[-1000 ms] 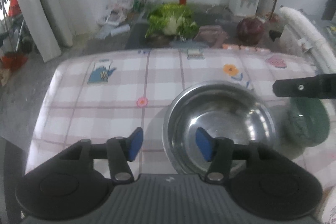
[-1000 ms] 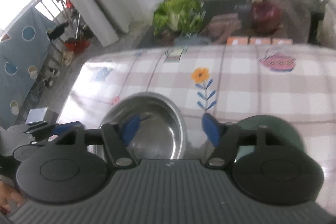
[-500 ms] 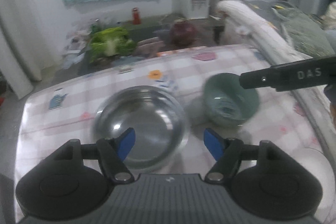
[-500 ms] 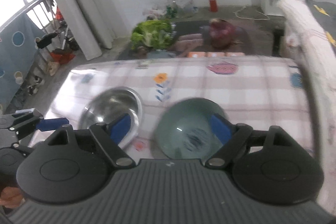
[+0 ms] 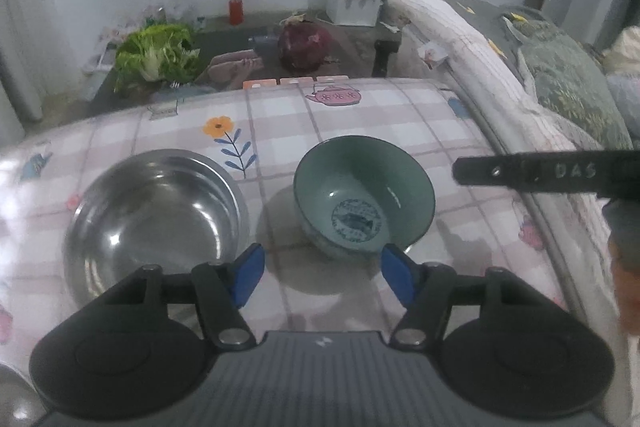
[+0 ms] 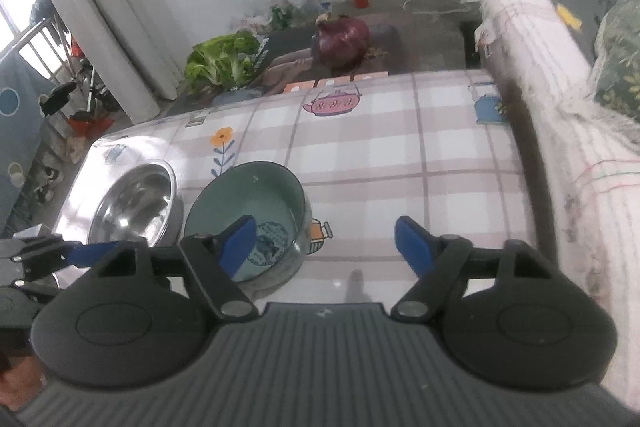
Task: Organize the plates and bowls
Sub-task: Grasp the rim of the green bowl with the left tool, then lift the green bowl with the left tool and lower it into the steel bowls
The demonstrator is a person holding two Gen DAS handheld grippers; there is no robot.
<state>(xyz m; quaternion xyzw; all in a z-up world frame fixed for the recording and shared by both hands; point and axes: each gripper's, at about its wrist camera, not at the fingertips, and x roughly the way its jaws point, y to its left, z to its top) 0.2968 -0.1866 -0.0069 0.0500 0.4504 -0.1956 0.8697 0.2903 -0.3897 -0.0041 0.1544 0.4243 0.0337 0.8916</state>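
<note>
Checked tablecloth bears two bowls, both tongs gaping empty after narrowing; only the right view shows curtains.

Both views swung rightward; the green bowl now sits centred, both grippers' jaws narrowing.

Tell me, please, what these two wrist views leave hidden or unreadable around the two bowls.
- Steel bowl: near rim hidden by the left gripper in the left wrist view.
- Green bowl: near side behind a right gripper finger; its printed emblem is unreadable.
- Any plates: none in view.
</note>
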